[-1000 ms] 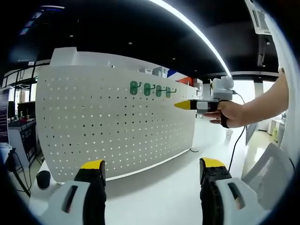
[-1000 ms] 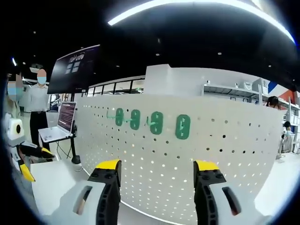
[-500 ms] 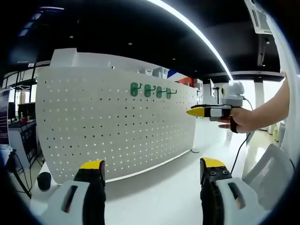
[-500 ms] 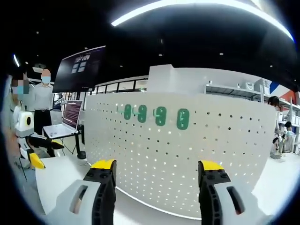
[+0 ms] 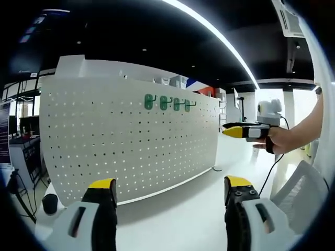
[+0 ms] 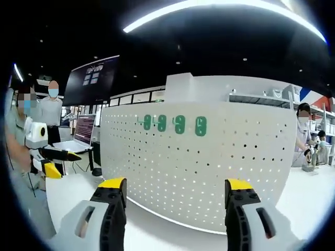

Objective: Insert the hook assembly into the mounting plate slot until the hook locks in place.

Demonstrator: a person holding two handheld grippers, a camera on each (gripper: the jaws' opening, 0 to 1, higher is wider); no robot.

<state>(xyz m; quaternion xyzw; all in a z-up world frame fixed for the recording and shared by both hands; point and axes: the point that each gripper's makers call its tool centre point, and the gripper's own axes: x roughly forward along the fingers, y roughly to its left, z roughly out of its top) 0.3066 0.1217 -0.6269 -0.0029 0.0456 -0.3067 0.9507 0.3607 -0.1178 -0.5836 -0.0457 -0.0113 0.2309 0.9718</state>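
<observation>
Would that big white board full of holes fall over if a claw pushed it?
Maybe. The white perforated pegboard stands upright on the white table, tall and thin, so a high shove might tip it. It looks stiff, probably metal, carrying four green hooks without sagging. What props it behind isn't visible.

Left gripper view low over the white worktop [image 5: 178,209], facing the pegboard [image 5: 120,136] obliquely, right gripper view facing it squarely, both sharing its green hooks [image 6: 178,124]
</observation>
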